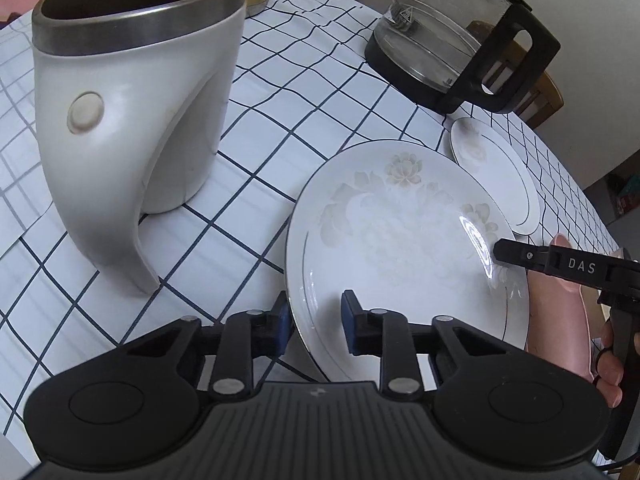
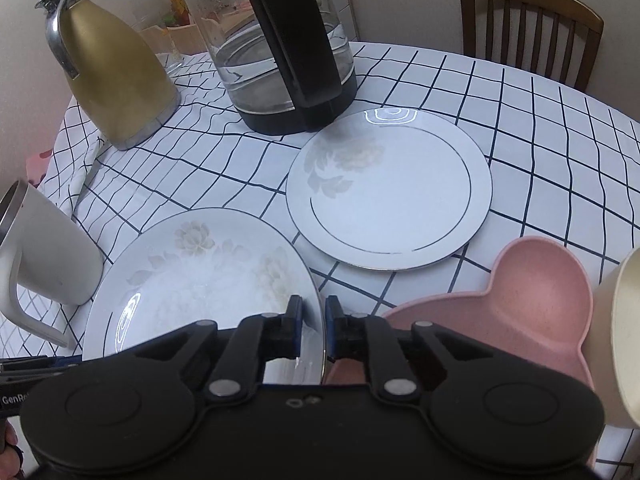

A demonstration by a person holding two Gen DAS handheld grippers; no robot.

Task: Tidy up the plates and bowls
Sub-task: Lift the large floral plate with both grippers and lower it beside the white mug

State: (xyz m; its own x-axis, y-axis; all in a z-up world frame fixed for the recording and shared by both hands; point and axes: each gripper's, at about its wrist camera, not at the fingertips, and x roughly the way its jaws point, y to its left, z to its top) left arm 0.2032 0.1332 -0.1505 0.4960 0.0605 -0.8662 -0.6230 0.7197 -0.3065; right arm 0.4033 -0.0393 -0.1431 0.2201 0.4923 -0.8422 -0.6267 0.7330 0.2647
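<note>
- Left wrist view: the white mug [image 1: 132, 120] with a steel rim is seen upright on the checked tablecloth [image 1: 280, 92]; nothing is seen in the dark part of its inside that is visible.
- The glass carafe [image 2: 280, 48] with a black handle and base is seen standing behind the plates; whether anything is in it cannot be told.
- One gold thermos jug [image 2: 116, 68] is seen at the far left of the table, and one wooden chair [image 2: 528, 20] beyond it.
- Two plates are counted, both white with a thin dark ring and a pale flower print.
- The near plate [image 2: 200, 280] is tilted, raised at its right edge, between the mug and the pink bowl [image 2: 520, 300].
- The far plate [image 2: 388, 192] lies flat, just in front of the carafe.
- One pink bowl with ear-shaped lobes is seen; its visible hollow holds nothing.
- A cream cup [image 2: 618, 344] is cut off at the right edge.
- The left gripper [image 1: 316, 320] is spread wide, its fingers straddling the near plate's rim without pinching it.
- The right gripper [image 2: 313, 316] is clamped on the near plate's right rim.
</note>
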